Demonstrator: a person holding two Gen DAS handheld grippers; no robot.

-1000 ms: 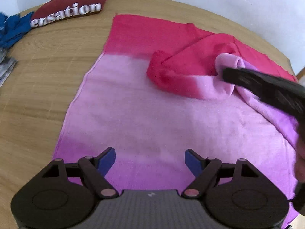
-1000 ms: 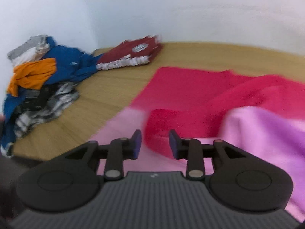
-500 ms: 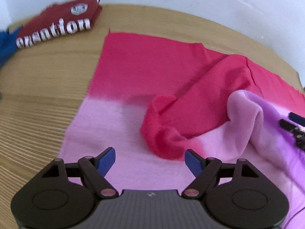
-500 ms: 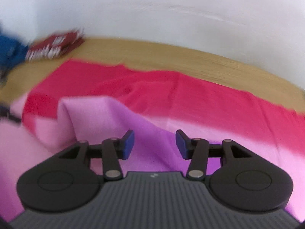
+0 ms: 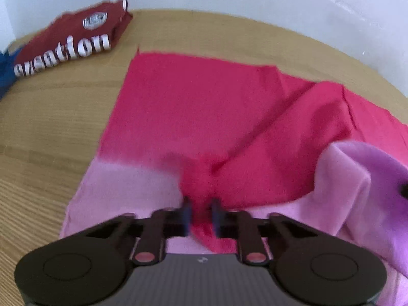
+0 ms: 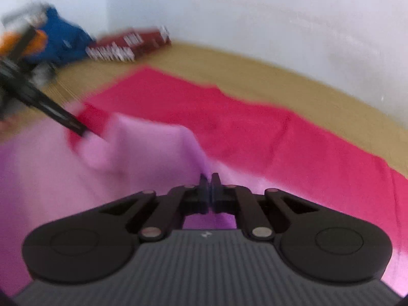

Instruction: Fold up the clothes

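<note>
1. The pink cloth [image 5: 193, 117] lies spread on the table [image 5: 51, 117], its right side rumpled into a loose heap.
2. The left gripper [image 5: 200, 215] has nearly closed on a red fold.
3. The right gripper [image 6: 209, 187] is pinched tight on the purple edge.
4. No neat fold shows yet; a folded red shirt [image 5: 74, 40] sits at the far left corner.

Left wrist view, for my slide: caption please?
Left tool pinching a red fold of the pink-to-red cloth on the wooden table.
</note>
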